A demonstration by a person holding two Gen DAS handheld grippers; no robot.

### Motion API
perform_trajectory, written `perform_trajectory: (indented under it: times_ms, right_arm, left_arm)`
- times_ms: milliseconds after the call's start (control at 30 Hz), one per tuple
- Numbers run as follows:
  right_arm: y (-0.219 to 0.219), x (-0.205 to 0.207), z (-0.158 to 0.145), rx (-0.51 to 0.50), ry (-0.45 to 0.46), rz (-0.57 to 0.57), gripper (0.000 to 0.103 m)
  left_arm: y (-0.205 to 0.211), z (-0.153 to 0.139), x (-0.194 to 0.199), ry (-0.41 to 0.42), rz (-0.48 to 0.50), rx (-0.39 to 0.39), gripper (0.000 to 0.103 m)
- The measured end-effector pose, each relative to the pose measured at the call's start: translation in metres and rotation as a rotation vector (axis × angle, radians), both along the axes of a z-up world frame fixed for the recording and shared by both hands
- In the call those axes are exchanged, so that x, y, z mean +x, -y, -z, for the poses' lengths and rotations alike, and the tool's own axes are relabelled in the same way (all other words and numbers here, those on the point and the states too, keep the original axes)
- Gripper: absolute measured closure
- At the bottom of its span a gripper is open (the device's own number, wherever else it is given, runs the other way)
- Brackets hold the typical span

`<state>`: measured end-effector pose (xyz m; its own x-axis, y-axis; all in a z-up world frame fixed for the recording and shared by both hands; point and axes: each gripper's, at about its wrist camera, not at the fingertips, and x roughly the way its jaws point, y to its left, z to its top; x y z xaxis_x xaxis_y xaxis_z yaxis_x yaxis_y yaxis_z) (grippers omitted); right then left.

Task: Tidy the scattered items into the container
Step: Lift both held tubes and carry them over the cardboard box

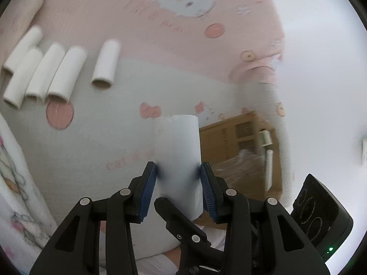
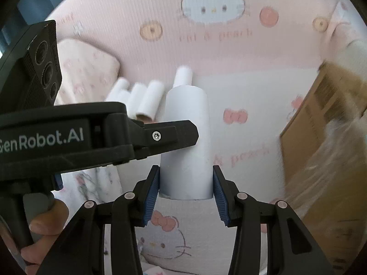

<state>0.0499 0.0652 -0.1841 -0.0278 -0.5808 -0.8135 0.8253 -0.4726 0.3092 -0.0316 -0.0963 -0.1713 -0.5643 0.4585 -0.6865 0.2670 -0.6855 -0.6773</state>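
Note:
A white paper tube is up in the air over the bedsheet, and my left gripper is shut on its lower half. In the right wrist view the same-looking tube stands between the blue pads of my right gripper, shut on its near end. A black finger of the left gripper lies across this tube, so both grippers seem to hold one tube. Several more white tubes lie side by side on the sheet. The cardboard box sits to the right.
Crinkled clear plastic fills part of the box. A pink pillow lies beyond the loose tubes. A folded cartoon-print blanket is at the left. A person's hand grips the left gripper's handle.

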Motion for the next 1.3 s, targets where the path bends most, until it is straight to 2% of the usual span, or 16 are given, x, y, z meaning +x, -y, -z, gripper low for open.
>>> perform_trajectory:
  times_ms: [133,400,633,733,867,1000,1200,1300]
  right_arm:
    - [-0.015,-0.006,-0.025,-0.052,-0.048,0.024,0.061]
    - [-0.053,-0.032,-0.062,-0.102,-0.161,0.091,0.061]
    - [-0.092,-0.080,-0.066,-0.115,-0.144,0.199,0.061]
    - [-0.112,-0.103,-0.057,-0.095,-0.109,0.249,0.061]
    - [-0.137,-0.131,-0.039,-0.064,-0.054,0.309,0.061]
    - [-0.157,-0.167,-0.009,-0.022,0.086,0.363,0.061]
    - [-0.166,-0.220,0.033,0.071,0.271,0.391,0.061]
    - [-0.162,-0.238,0.048,0.113,0.310,0.387,0.061]
  left_arm:
    - [-0.018,-0.036,-0.003,-0.071,0.026,-0.048,0.060]
    - [-0.062,-0.076,-0.033,-0.144,0.113,-0.052,0.060]
    - [-0.122,-0.090,-0.072,-0.147,0.218,-0.095,0.060]
    - [-0.154,-0.083,-0.091,-0.115,0.291,-0.100,0.060]
    - [-0.193,-0.064,-0.113,-0.040,0.341,-0.089,0.060]
    - [-0.232,-0.043,-0.140,0.040,0.397,-0.134,0.060]
    - [-0.256,0.000,-0.180,0.143,0.452,-0.122,0.060]
    - [-0.261,0.014,-0.194,0.178,0.453,-0.119,0.060]
